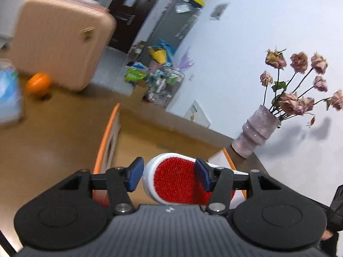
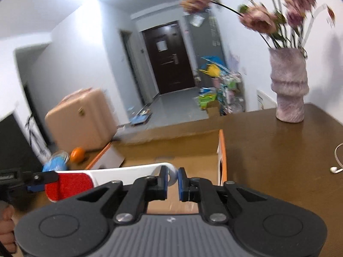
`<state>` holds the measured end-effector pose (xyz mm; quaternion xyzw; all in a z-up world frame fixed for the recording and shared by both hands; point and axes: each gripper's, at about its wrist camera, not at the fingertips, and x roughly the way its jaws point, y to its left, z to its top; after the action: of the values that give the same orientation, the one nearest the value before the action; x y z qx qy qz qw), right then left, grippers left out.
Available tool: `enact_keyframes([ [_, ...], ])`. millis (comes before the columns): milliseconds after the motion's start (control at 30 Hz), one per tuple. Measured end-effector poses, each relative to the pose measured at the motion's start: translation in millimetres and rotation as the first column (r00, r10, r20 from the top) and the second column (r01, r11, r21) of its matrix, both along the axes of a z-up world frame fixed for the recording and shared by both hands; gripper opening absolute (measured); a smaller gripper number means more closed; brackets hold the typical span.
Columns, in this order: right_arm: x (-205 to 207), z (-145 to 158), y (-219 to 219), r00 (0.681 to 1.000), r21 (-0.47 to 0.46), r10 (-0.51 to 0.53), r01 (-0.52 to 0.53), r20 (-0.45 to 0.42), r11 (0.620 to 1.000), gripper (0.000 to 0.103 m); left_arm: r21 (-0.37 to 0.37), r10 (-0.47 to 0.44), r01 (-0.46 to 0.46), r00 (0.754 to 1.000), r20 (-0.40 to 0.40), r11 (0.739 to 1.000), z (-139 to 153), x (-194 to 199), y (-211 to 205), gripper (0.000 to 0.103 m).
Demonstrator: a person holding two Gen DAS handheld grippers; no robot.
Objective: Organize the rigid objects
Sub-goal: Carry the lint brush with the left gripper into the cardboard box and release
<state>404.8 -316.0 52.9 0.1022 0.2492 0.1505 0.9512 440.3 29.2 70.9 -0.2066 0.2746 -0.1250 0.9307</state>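
I see the lint brush (image 1: pixel 175 178), white with a red pad, held in the air above the open cardboard box (image 1: pixel 150 137). My left gripper (image 1: pixel 169 176) has its fingers clamped across the red head. My right gripper (image 2: pixel 172 181) has its fingers closed on the ringed end of the white handle (image 2: pixel 128 172). The box has orange-edged flaps and sits on the brown surface (image 2: pixel 278 150). A vase (image 2: pixel 289 85) of dried roses stands upright beyond the box, near the wall. An orange (image 1: pixel 38 83) lies far left beside a pink suitcase (image 1: pixel 62 40). White earphones (image 2: pixel 336 167) rest at the surface's right edge.
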Motion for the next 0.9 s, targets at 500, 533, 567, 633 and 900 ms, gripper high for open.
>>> enact_keyframes([
  [500, 195, -46, 27, 0.97, -0.204, -0.116, 0.071, -0.215, 0.976, 0.012, 0.254, 0.066, -0.01, 0.974, -0.215, 0.967, -39, 163, -23, 0.068],
  [533, 195, -45, 27, 0.97, -0.211, -0.114, 0.068, -0.215, 0.975, 0.013, 0.256, 0.051, 0.001, 0.979, -0.198, 0.967, -34, 156, -21, 0.07],
  [567, 191, -42, 26, 0.972, -0.212, -0.11, 0.065, -0.209, 0.975, 0.013, 0.261, 0.043, 0.008, 0.981, -0.188, 0.965, -30, 151, -19, 0.071],
  [633, 180, -31, 24, 0.977, -0.202, -0.108, 0.07, -0.185, 0.977, 0.013, 0.289, 0.022, 0.026, 0.987, -0.162, 0.957, -19, 132, -16, 0.073],
  [900, 86, 25, 6, 0.994, -0.238, -0.061, 0.039, -0.087, 0.971, 0.036, 0.485, -0.035, 0.032, 0.999, -0.003, 0.874, 15, 7, -22, 0.085],
])
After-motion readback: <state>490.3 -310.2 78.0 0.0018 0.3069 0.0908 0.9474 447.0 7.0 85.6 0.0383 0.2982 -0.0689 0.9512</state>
